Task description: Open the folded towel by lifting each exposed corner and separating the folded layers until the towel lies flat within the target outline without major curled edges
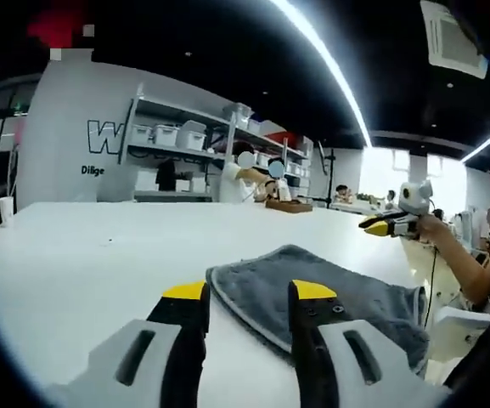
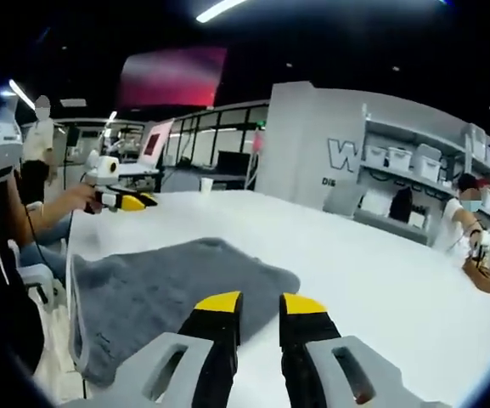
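The grey towel (image 1: 329,293) lies folded at the table (image 1: 83,255) edge, not yet gripped. Both hand-held grippers, left (image 1: 249,293) and right (image 2: 260,302), are held spread and empty; an exposed corner is to be pinched next.

I log: towel (image 1: 329,297) plain grey; table (image 1: 83,255) white; my left gripper (image 1: 249,293) black, yellow-tipped, grey-bodied.

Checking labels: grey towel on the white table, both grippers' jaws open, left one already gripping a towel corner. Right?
Not gripping. In the left gripper view the left gripper has open jaws with nothing between them, above the grey towel. The rest holds: white table, right gripper open.
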Motion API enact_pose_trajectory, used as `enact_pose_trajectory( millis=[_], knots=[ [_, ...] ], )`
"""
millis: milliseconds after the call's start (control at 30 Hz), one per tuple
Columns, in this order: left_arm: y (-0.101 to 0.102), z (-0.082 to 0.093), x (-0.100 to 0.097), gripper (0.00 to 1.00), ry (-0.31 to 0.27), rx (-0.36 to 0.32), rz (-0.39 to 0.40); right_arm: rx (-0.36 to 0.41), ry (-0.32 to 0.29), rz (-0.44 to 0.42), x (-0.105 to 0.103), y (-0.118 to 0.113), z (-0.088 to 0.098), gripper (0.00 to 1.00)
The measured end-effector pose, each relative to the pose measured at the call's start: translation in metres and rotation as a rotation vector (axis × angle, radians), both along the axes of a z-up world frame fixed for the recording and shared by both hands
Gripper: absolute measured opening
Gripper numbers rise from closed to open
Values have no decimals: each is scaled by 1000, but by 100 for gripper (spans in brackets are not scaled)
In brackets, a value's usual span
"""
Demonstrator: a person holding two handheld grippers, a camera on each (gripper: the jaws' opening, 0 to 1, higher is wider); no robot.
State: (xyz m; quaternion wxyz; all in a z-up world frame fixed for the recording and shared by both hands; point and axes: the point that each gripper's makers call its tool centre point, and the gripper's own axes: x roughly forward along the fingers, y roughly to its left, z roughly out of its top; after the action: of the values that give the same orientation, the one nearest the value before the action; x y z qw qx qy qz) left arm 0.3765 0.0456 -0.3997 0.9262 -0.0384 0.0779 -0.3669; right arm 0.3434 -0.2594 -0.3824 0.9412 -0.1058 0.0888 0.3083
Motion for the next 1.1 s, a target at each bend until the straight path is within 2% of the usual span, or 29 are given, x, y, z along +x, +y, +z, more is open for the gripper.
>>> enact_pose_trajectory(
  millis=[167,367,433,500,600,867,1000,1100],
  knots=[
    [-13,-2,4,47,8,-10,-28,16,3,-3,3,3,0,12],
    [-16,-5,16,47,23,-2,-18,26,10,-18,7,0,-2,12],
    [-18,-13,23,46,40,0,-12,27,5,-28,10,-1,-4,12],
    [-20,-25,27,46,87,-3,6,33,-1,-45,14,-2,-7,12],
    [-26,-33,31,46,100,-6,-3,54,3,-49,16,-2,-11,12],
    [-26,-34,41,46,110,-33,23,42,-7,-35,17,4,-14,14],
    [-28,-40,43,49,105,8,21,57,-12,-24,21,12,-14,14],
    [-32,-42,44,52,116,0,18,70,-12,-13,24,17,-14,13]
  ],
)
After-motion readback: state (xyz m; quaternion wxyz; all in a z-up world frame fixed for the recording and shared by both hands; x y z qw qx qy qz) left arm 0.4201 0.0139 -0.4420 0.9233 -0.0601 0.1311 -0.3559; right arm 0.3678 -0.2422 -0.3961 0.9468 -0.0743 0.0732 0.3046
